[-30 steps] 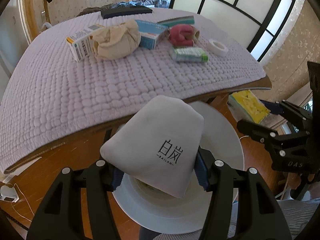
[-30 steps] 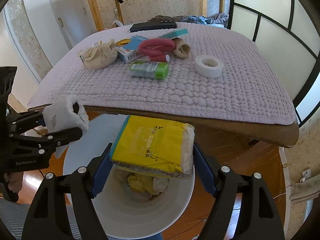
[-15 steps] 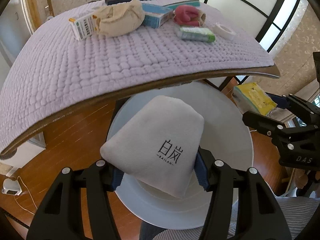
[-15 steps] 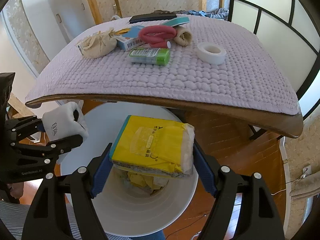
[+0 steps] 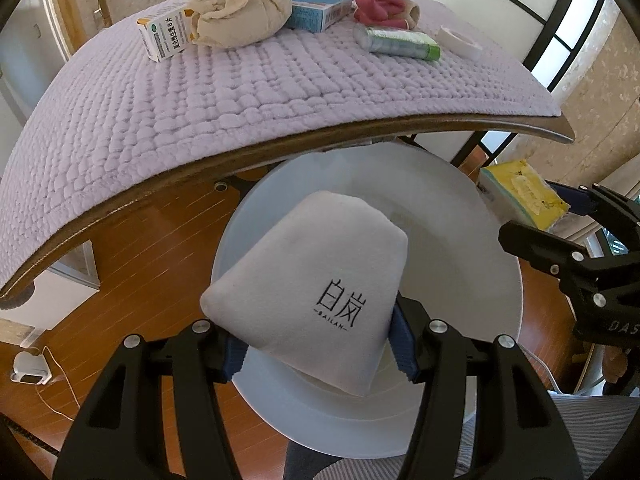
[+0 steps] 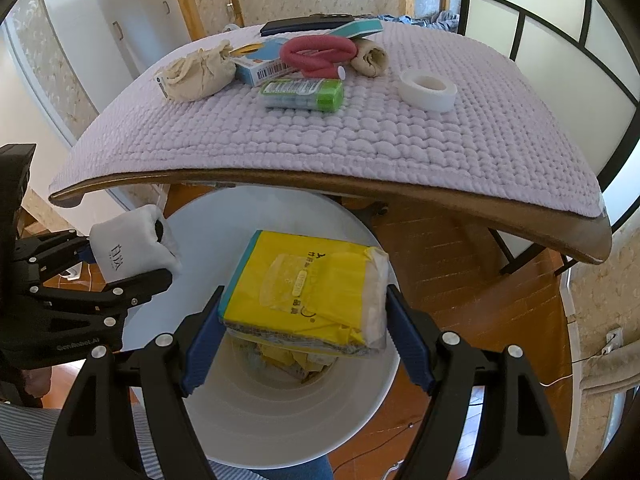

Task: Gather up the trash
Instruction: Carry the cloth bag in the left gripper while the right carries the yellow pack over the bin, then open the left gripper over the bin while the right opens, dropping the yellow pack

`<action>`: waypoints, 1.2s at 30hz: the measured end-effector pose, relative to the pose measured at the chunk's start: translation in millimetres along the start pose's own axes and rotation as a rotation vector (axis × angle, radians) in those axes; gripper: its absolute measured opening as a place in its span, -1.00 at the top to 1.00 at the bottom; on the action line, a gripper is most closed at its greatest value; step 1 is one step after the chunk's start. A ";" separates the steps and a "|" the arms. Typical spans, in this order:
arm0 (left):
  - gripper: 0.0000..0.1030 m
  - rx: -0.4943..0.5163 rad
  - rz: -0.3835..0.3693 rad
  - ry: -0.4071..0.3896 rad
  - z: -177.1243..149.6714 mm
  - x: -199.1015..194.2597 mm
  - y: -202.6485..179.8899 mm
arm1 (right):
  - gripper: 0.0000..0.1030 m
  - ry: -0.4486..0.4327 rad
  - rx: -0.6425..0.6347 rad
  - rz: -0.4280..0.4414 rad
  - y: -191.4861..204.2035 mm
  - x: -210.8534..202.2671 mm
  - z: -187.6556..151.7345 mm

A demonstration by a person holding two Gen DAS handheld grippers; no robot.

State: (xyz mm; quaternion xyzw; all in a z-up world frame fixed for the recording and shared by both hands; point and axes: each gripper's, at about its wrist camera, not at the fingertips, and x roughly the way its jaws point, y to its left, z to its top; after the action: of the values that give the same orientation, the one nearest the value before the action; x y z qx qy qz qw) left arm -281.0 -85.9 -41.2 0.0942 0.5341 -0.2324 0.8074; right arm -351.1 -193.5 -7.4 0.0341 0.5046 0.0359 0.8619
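My left gripper (image 5: 318,350) is shut on a white pouch (image 5: 316,280) printed BAILAN and holds it over the white bin (image 5: 472,240). My right gripper (image 6: 306,350) is shut on a yellow tissue pack (image 6: 308,292) and holds it over the same bin (image 6: 280,412), which has yellow scraps at its bottom. The pouch also shows in the right wrist view (image 6: 124,250), at the bin's left rim. The tissue pack shows in the left wrist view (image 5: 520,196), at the bin's right rim.
A table under a lilac quilt (image 6: 360,140) stands just behind the bin. On it lie a beige cloth bundle (image 6: 196,74), small boxes (image 5: 168,36), a pink roll (image 6: 316,54), a green packet (image 6: 304,94) and a tape roll (image 6: 428,88). The floor is wood.
Both grippers have dropped lower and drawn back from the table, each holding its item. The bin now sits fully below them and the table edge has risen in both views.
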 end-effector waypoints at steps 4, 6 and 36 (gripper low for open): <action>-0.15 0.004 0.009 0.004 -4.6 3.7 -3.5 | -0.46 0.003 0.006 0.002 -1.2 1.3 -2.1; -0.15 0.003 0.011 0.007 -6.1 6.8 -5.5 | -0.46 0.005 0.007 0.003 -0.9 2.4 -3.3; -0.15 0.017 0.027 0.044 -7.0 35.6 -7.8 | -0.46 0.039 0.003 0.019 -1.0 13.3 -1.6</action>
State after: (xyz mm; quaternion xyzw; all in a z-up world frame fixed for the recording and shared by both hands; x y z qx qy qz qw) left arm -278.9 -99.7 -75.5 0.1131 0.5483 -0.2239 0.7977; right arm -345.9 -193.2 -19.8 0.0395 0.5212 0.0442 0.8514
